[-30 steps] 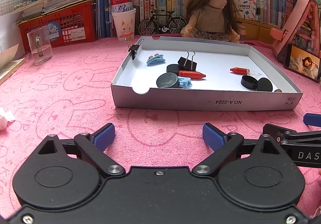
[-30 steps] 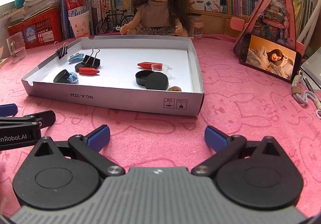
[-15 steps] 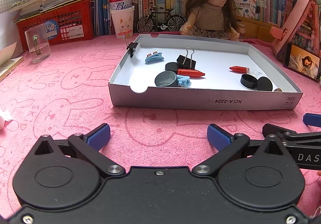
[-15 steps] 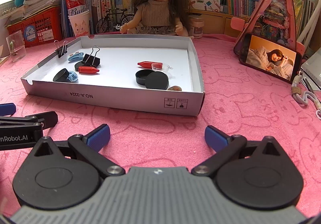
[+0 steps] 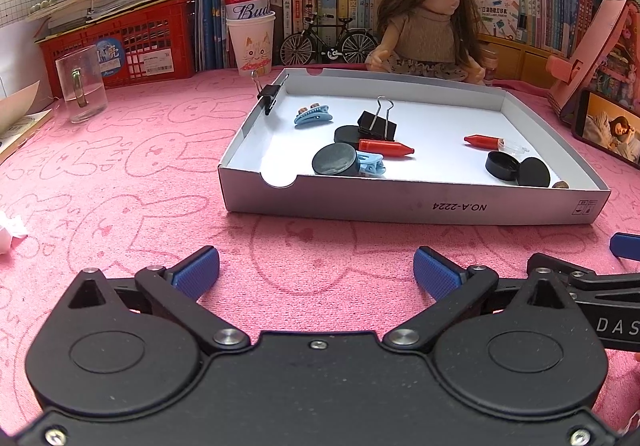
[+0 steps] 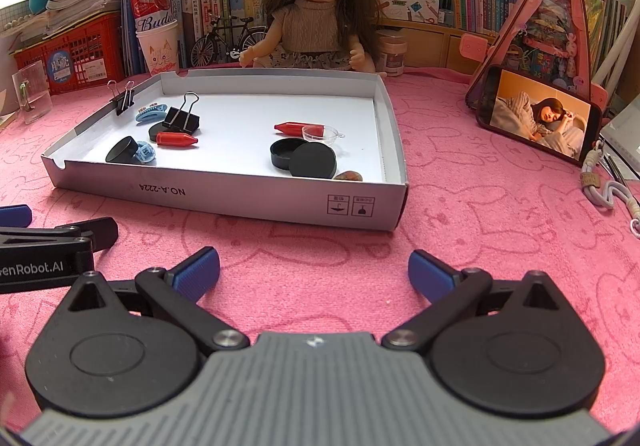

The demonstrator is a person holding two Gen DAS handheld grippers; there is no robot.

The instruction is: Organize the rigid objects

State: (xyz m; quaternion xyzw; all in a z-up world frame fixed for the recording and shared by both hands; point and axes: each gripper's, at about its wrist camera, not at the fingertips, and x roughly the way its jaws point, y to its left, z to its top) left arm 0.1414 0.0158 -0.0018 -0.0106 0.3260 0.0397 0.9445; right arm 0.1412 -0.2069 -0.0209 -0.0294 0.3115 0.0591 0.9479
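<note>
A shallow white cardboard tray [image 5: 400,206] [image 6: 240,202] lies on the pink cloth. It holds black binder clips [image 5: 378,124] [image 6: 182,118], blue hair clips [image 5: 314,117], red crayon-like caps [image 5: 386,148] [image 6: 176,139], black round lids [image 5: 334,160] [image 6: 314,165] and a small clear dish [image 6: 320,133]. One binder clip [image 5: 269,94] is clamped on the tray's left wall. My left gripper [image 5: 316,272] is open and empty, in front of the tray. My right gripper [image 6: 314,270] is open and empty, beside it to the right.
A doll [image 6: 316,14], toy bicycle [image 5: 328,44], paper cup with a can [image 5: 250,34], red basket [image 5: 120,42] and books stand behind the tray. A glass mug [image 5: 82,88] stands at the left. A phone [image 6: 538,116] leans on a pink stand at the right.
Both grippers have drawn slightly nearer and shifted a little; the tray sits somewhat higher in the views. Both stay open and empty.
</note>
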